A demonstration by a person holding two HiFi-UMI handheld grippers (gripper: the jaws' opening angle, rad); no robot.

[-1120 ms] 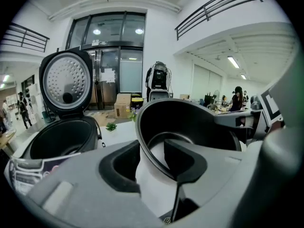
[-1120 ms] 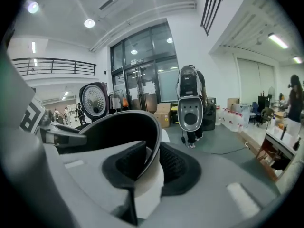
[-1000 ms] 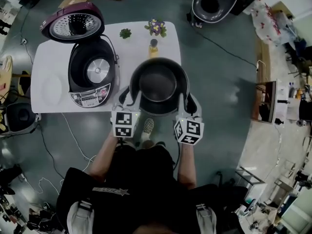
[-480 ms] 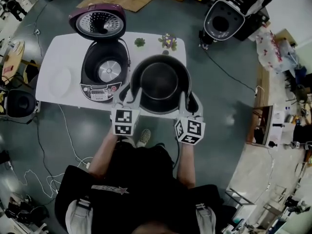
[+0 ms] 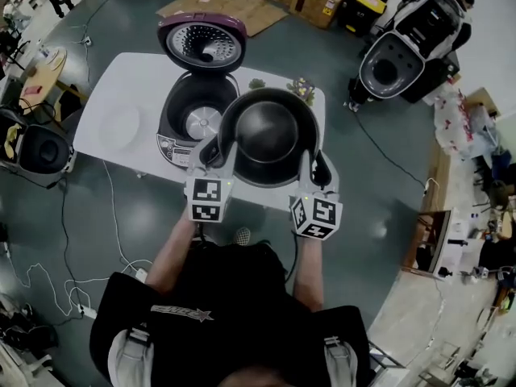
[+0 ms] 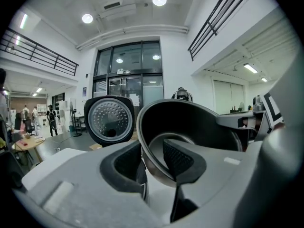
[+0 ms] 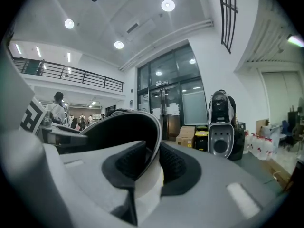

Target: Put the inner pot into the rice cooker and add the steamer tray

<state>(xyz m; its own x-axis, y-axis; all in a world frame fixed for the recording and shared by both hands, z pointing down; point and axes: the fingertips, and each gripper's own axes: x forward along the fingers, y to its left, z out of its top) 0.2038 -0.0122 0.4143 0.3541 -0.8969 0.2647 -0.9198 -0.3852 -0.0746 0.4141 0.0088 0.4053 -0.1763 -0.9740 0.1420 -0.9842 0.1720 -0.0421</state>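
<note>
**Two pinch grips carry the inner pot beside the open cooker**

The inner pot (image 5: 266, 135) hangs in the air over the near edge of the white desk (image 5: 105, 103), mouth up and empty, just to the right of the rice cooker (image 5: 196, 118), whose lid (image 5: 201, 45) stands open behind its empty well; the left tongs (image 5: 219, 147) are closed on the pot's left rim, one pad inside the wall and one outside, and the right tongs (image 5: 310, 162) pinch the opposite rim the same way; nothing else bears the pot.

The risk lies in that hold; each grip takes only a thin, smooth lip, so the pot could probably swing about the line between the two pinches and tip forward or back; should one hand lag the other on the way across, the rim may twist out of a pad and the pot drop onto the desk or the floor below its edge.

A second hazard is the lowering; the pot hides much of the well from above, and a descent off centre or on a slant would likely catch the cooker's rim and jam; the left tongs, outside the pot wall, may strike the cooker body first.

A pale round thing (image 5: 121, 126) lies left of the cooker, possibly the steamer tray; small plants (image 5: 302, 88) stand at the far edge, close behind the pot.
</note>
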